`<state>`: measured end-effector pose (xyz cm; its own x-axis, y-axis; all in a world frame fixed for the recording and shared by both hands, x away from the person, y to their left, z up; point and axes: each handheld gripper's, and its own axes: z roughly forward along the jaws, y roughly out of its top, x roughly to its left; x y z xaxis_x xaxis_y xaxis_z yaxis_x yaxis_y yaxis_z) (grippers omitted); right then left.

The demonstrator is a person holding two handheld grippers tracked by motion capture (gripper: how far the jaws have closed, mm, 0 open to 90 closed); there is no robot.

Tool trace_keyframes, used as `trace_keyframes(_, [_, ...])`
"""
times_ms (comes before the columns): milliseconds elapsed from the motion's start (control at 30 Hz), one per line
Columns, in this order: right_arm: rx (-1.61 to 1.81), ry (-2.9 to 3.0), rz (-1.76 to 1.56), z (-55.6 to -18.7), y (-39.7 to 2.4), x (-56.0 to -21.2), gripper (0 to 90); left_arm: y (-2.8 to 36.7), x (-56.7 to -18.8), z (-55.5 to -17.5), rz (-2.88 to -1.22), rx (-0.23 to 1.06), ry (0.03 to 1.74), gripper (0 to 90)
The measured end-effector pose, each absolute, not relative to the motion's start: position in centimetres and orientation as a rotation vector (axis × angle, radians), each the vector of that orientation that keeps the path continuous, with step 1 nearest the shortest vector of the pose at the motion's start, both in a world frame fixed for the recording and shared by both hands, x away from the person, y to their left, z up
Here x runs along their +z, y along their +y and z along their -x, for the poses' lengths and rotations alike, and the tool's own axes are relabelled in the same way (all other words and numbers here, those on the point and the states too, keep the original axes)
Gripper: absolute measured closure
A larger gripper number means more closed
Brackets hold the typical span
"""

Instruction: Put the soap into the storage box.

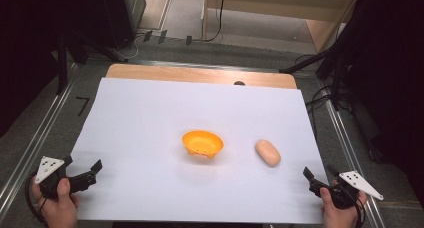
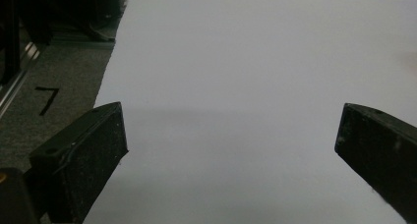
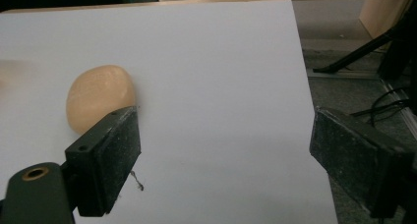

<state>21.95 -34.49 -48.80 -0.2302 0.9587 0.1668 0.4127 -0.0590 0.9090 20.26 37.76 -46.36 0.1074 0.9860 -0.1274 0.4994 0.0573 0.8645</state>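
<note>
An orange bowl [image 1: 202,143] with small holes in its bottom sits near the middle of the white sheet [image 1: 150,123]. To its right lies a pale tan bread roll [image 1: 268,152], also seen as the roll [image 3: 100,97] just beyond the left jaw in the right gripper view. My left gripper [image 1: 90,172] rests at the sheet's near left corner, jaws wide apart over bare paper [image 2: 231,121]. At the near right corner my right gripper [image 1: 311,180] is open too, empty, a short way from the roll; its midpoint [image 3: 223,150] hangs over bare sheet.
The sheet covers a wooden table [image 1: 200,74] whose far edge shows. Grey floor with metal rails [image 1: 45,128] flanks both sides. Black stands and cables [image 1: 320,63] lie at the back right, a wooden shelf unit [image 1: 280,8] beyond.
</note>
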Motion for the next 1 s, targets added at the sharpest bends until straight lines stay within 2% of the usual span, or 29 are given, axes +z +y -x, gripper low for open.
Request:
trace_keyframes(133, [1.210, 1.674, -1.470, -22.1, -34.1, -48.7, 13.5, 37.7, -46.4, -20.3, -1.567, 0.746, 1.510, 0.0])
trace_keyframes(200, [1.190, 1.708, -1.445, -22.2, -33.8, -48.6, 24.2, 37.6, -46.4, -20.3, -1.573, 0.744, 1.510, 0.0])
trace_keyframes(300, [1.130, 1.798, -1.402, -22.5, -33.1, -48.3, 32.1, 37.6, -46.4, -20.3, -1.574, 0.751, 1.506, 0.0])
trace_keyframes(333, [1.130, 1.798, -1.402, -22.5, -33.1, -48.3, 32.1, 37.6, -46.4, -20.3, -1.574, 0.749, 1.505, 0.0])
trace_keyframes(367, [1.130, 1.856, -1.372, -22.8, -32.9, -47.9, 40.7, 37.6, -46.4, -20.3, -1.574, 0.746, 1.506, 0.0])
trace_keyframes(500, [1.112, 1.956, -1.303, -23.8, -32.5, -46.9, 47.5, 37.5, -46.4, -20.4, -1.591, 0.752, 1.506, 0.0])
trace_keyframes(633, [1.043, 2.033, -1.267, -24.7, -31.9, -46.4, 46.3, 37.4, -46.4, -20.4, -1.592, 0.755, 1.505, 0.0])
trace_keyframes(700, [0.967, 2.067, -1.278, -25.3, -31.4, -46.2, 41.6, 37.5, -46.4, -20.4, -1.592, 0.754, 1.505, 0.0])
trace_keyframes(733, [0.957, 2.093, -1.310, -25.5, -31.2, -46.1, 36.2, 37.5, -46.4, -20.4, -1.592, 0.754, 1.505, 0.0])
trace_keyframes(767, [0.957, 2.093, -1.310, -25.5, -31.2, -46.1, 36.2, 37.4, -46.4, -20.4, -1.591, 0.756, 1.504, 0.0])
trace_keyframes(800, [0.941, 2.135, -1.330, -25.9, -30.8, -46.1, 26.4, 37.4, -46.4, -20.4, -1.591, 0.757, 1.503, 0.0])
trace_keyframes(933, [0.843, 2.224, -1.284, -26.5, -29.7, -45.8, 18.6, 37.4, -46.4, -20.4, -1.597, 0.756, 1.506, 0.0])
trace_keyframes(1000, [0.827, 2.236, -1.287, -26.7, -29.4, -45.7, 18.3, 37.4, -46.4, -20.4, -1.599, 0.754, 1.507, 0.0])
